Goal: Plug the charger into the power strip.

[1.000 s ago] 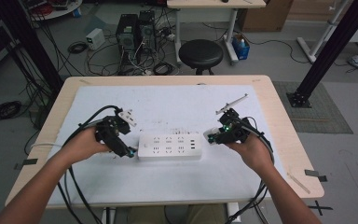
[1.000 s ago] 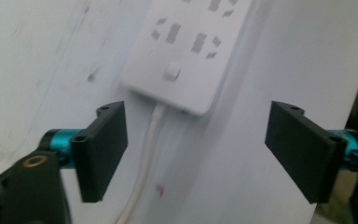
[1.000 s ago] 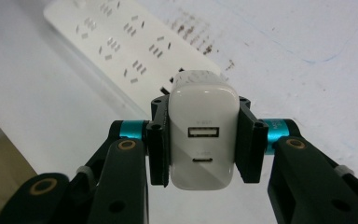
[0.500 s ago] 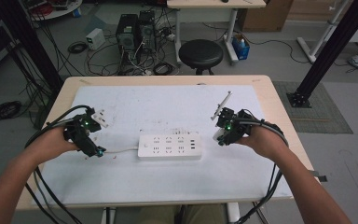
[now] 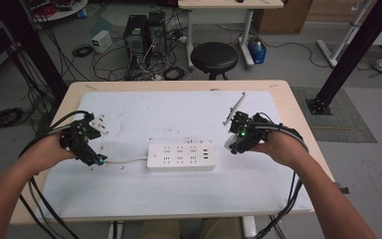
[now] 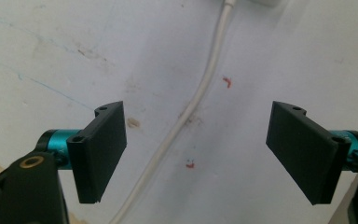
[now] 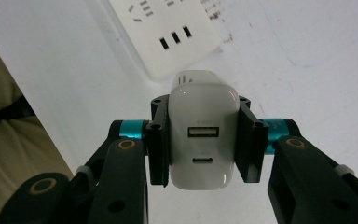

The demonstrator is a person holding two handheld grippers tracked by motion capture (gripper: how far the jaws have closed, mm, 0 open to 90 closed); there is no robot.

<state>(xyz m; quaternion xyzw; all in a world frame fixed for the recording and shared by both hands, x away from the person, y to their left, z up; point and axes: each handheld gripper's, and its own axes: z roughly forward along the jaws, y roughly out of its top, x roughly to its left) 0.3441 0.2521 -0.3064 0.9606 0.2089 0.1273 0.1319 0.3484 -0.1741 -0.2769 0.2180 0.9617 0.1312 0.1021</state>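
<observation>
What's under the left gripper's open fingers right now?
Under the left gripper, the power strip's white cable crosses the white mat, with small red marks beside it. The cable's lower end is out of frame.

Black hand-held gripper (image 7: 200,140) with teal collars, brass screws.

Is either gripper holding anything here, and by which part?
The right gripper clamps a white USB charger by its two side faces, ports facing the camera. The left gripper is open and holds nothing.
</observation>
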